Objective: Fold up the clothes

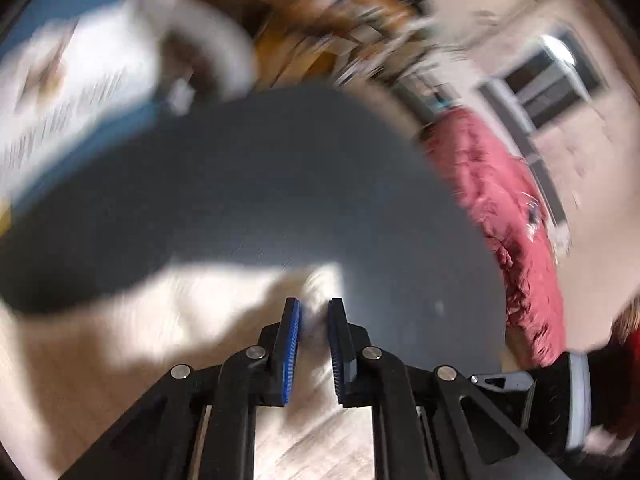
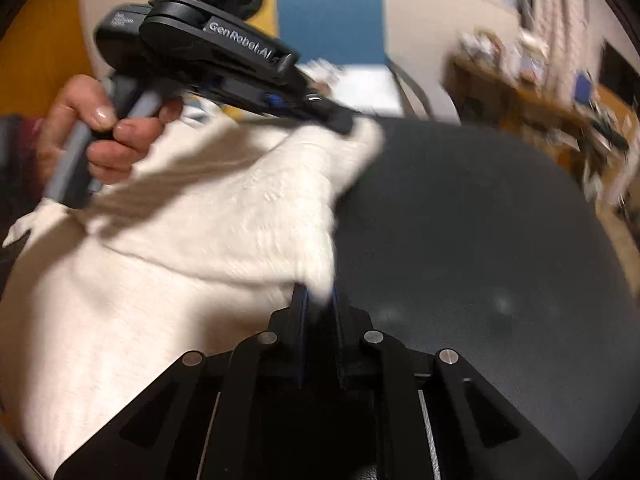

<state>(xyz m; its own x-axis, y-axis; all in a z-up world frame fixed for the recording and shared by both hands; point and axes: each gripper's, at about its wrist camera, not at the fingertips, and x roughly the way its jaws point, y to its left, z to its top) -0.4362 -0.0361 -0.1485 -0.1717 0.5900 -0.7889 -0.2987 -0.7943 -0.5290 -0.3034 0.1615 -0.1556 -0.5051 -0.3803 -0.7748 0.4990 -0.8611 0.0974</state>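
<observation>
A cream-white knitted garment (image 2: 168,264) lies spread over the near and left part of a round dark grey table (image 2: 460,216), with one folded-over layer lying across it and its far edge reaching toward the table's middle.

The right gripper (image 2: 320,300) has its fingers clenched on the garment's edge, with a tuft of the cloth bunched between them.

The left gripper (image 2: 344,122) reaches in from the upper left in the right wrist view, its tip at the far corner of the garment; a hand (image 2: 104,128) grips its grey handle. In its own blurred view, the left gripper (image 1: 314,312) has its blue-lined fingers (image 1: 294,344) standing a little apart with pale cloth between them, and I cannot tell whether they pinch it.

Beyond the table lie a crumpled red cloth (image 1: 500,216) on the floor, a blue chair (image 2: 332,20) and a cluttered wooden shelf (image 2: 532,92).
</observation>
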